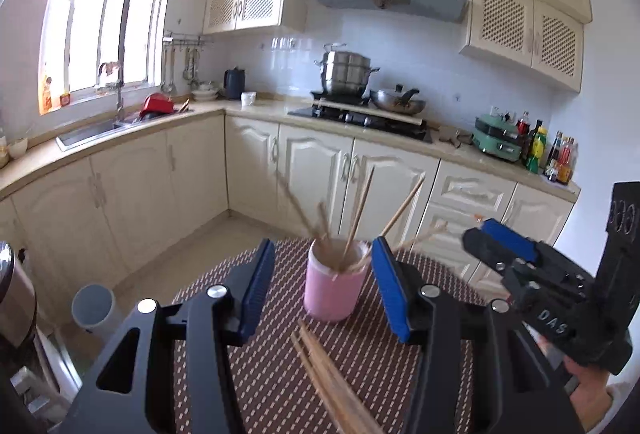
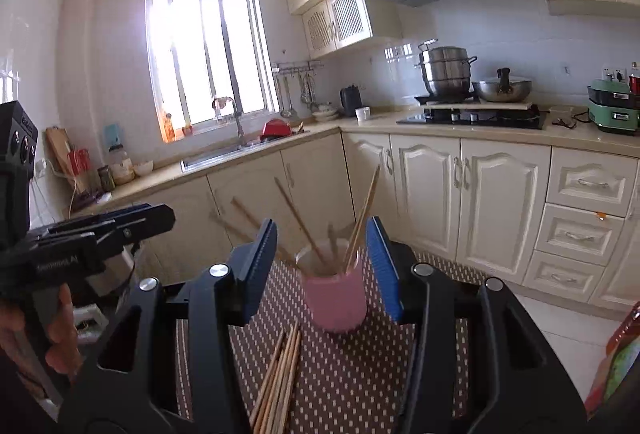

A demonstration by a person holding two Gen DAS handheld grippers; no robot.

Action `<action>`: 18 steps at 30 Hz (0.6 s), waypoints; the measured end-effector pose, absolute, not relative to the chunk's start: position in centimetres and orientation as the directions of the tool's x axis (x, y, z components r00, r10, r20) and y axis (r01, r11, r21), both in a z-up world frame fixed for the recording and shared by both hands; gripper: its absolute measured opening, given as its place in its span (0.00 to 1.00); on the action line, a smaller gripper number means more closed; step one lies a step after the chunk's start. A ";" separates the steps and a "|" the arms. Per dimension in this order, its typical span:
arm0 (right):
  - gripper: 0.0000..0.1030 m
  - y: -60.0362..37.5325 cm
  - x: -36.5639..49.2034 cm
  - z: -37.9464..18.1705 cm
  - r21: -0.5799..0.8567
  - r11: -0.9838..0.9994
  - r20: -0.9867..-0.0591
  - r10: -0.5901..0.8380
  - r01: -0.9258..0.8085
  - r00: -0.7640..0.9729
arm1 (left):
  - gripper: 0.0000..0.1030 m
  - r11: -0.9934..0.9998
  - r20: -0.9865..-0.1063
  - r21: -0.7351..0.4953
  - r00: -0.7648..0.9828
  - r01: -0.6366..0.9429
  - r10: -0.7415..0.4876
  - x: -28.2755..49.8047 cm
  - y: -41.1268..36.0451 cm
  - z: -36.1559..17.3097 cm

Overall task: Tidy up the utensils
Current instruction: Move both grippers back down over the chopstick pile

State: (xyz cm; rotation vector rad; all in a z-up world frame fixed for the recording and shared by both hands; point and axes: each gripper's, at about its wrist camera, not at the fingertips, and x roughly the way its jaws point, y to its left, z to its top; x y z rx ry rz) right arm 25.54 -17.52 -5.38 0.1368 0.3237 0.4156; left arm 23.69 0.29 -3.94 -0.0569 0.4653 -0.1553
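A pink cup (image 1: 334, 288) stands on a brown dotted mat (image 1: 272, 374) and holds several wooden chopsticks (image 1: 360, 210) that fan out. A loose bundle of chopsticks (image 1: 332, 382) lies on the mat in front of the cup. My left gripper (image 1: 322, 290) is open, above the mat, with the cup between its blue pads. My right gripper (image 2: 324, 272) is open too, with the same cup (image 2: 334, 304) between its fingers and the bundle (image 2: 280, 378) below it. The right gripper also shows in the left wrist view (image 1: 496, 238), to the right of the cup.
Cream kitchen cabinets (image 1: 312, 162) run behind, with a sink (image 1: 92, 132), a stove with a steel pot (image 1: 346, 72) and a wok. A grey bin (image 1: 94, 308) stands on the floor at the left. A steel appliance (image 2: 108, 274) stands left of the mat.
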 end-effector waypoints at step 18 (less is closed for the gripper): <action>0.48 -16.1 25.8 -17.2 0.228 0.922 -0.582 0.387 -0.314 0.715 | 0.49 0.974 -0.827 -0.216 0.519 0.062 -0.216 27.7 1.4 -19.7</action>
